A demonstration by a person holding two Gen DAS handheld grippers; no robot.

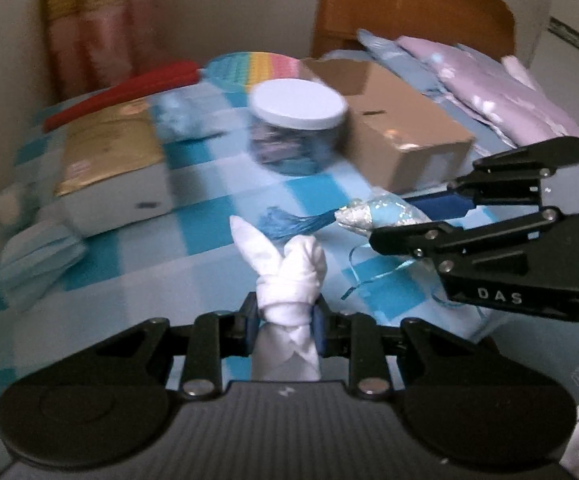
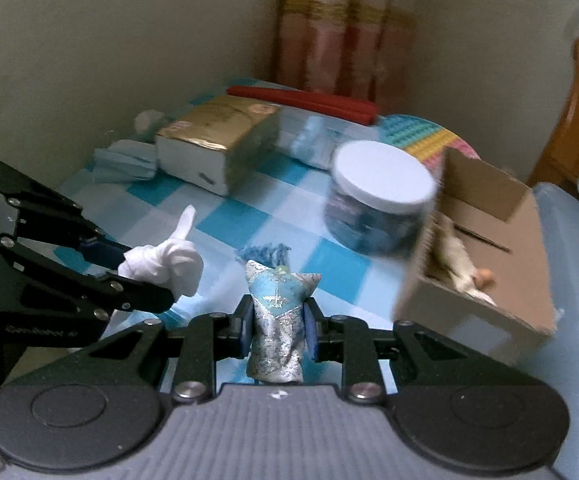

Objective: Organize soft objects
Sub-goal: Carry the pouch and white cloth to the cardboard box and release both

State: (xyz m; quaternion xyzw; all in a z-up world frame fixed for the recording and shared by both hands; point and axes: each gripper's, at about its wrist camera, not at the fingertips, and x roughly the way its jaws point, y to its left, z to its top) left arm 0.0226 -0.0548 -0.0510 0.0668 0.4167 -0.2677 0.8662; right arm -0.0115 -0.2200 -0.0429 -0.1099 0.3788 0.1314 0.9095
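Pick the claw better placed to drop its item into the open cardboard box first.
Right, probably. The right claw, holding the brocade pouch, has the cardboard box close beside it; the left claw, gripping the knotted white cloth, sits farther off.

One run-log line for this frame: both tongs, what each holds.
left tongs: shut on white knotted cloth | right tongs: shut on blue brocade sachet | both above checked cloth

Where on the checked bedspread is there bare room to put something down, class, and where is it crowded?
Free: the blue-and-white checked bedspread between the gold-topped white box and the white-lidded clear jar. Crowded: the far edge, with the red roll and rainbow bubble mat, and the brown cardboard box beside the jar.
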